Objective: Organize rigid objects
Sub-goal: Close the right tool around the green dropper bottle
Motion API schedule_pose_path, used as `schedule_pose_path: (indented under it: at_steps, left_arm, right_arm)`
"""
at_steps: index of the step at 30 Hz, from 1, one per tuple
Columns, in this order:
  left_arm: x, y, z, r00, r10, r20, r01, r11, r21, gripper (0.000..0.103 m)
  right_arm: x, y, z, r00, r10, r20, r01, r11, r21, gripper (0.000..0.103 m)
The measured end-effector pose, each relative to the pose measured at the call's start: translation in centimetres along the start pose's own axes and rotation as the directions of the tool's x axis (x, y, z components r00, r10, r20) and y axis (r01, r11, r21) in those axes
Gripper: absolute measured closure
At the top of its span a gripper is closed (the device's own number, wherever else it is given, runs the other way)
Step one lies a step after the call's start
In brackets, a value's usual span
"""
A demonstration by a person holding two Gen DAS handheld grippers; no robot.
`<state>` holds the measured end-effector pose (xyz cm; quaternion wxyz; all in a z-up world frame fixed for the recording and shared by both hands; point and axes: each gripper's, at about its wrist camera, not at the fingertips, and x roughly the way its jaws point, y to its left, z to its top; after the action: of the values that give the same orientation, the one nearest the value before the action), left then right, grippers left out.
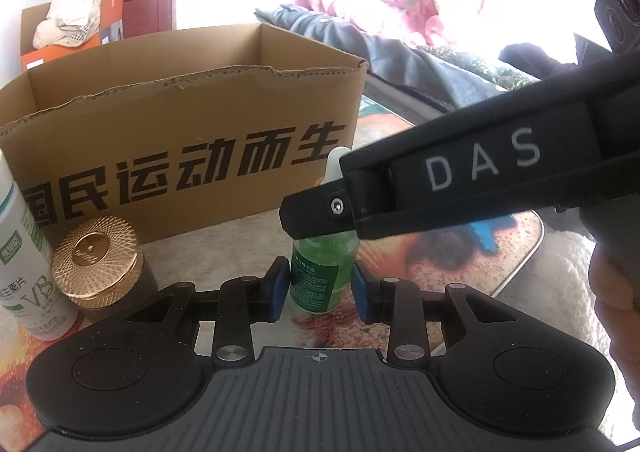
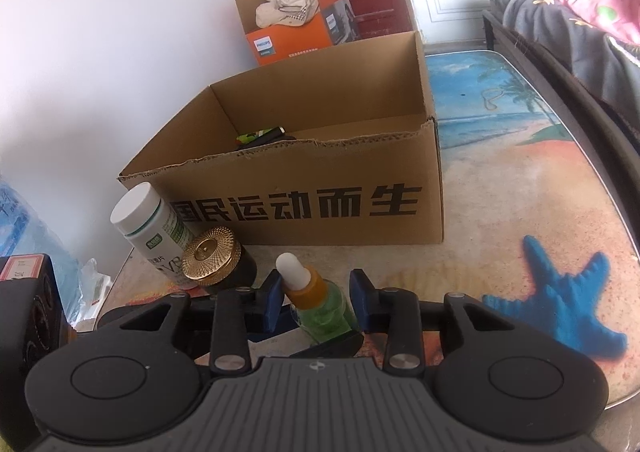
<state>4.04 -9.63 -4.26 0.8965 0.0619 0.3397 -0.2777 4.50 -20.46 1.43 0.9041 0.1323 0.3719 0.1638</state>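
Green dropper bottle (image 2: 320, 306) betw both grippers' spread fingers; cardboard box (image 2: 320, 188) behind.

The dropper bottle (image 2: 324, 304) is clear green glass with an orange collar, a white rubber bulb and a dark green label (image 1: 310, 284). To its left, the jar (image 2: 224, 266) is dark with a gold lid cut in a fine radiating diamond pattern. Further left, the vitamin bottle (image 2: 150, 230) is white with green label print. The cardboard box (image 2: 320, 180) behind is plain brown with bold black characters. The table top (image 2: 520, 188) shows a printed beach: blue sea, palms, orange-tan sand, a blue starfish (image 2: 564, 296). Both grippers' pads (image 2: 274, 298) are blue on black fingers.
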Motion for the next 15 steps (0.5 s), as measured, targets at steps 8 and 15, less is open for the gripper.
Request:
schedule_pose_path:
  at_steps: [8,15]
  left_arm:
    - [1.2,0.1,0.0,1.0,0.001,-0.022,0.0,1.0,0.028,0.07]
    - [1.5,-0.2,0.5,0.999,0.005,-0.034,-0.004,1.0,0.029,0.07]
  right_arm:
    - [0.0,-0.8,-0.1,1.0,0.024,-0.007,-0.023,0.998,0.053,0.065]
    - [-0.7,-0.8,0.3,1.0,0.009,0.022,-0.01,0.999,0.048,0.065]
